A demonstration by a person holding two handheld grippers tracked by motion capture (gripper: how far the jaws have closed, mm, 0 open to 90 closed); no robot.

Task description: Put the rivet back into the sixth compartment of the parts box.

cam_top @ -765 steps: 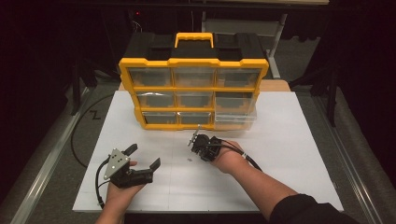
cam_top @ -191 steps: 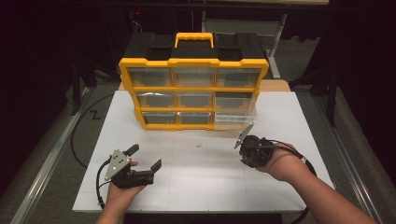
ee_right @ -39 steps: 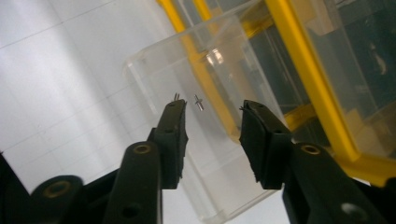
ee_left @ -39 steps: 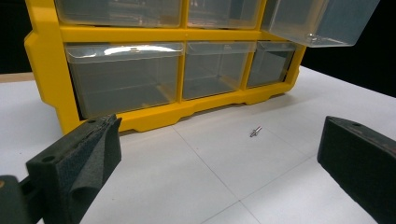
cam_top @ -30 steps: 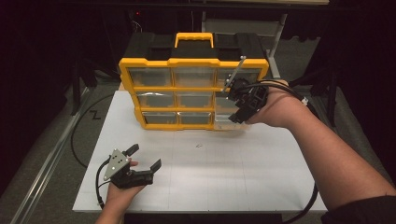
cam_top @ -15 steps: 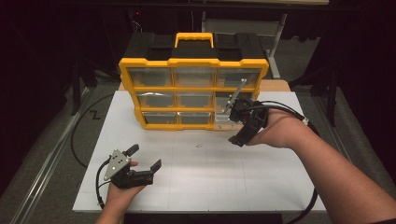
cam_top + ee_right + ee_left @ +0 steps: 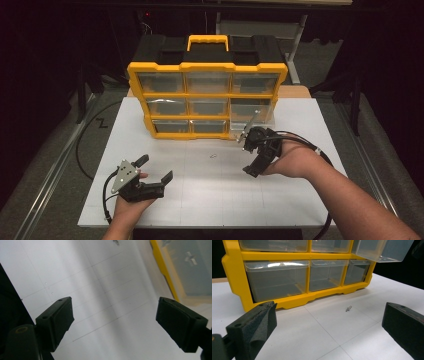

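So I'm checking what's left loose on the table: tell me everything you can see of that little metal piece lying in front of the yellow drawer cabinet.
The small metal piece is a tiny silvery part, seemingly a short screw or pin; it is too small to tell more. It lies on its side on the white table, in front of the yellow drawer cabinet and apart from it. Nothing touches it but the table. It lies between the open left gripper and the open right gripper, clear of both.

Black tongs (image 7: 154, 172) with foam-padded jaws, a screwed grey three-cornered plate and black trailing cables.
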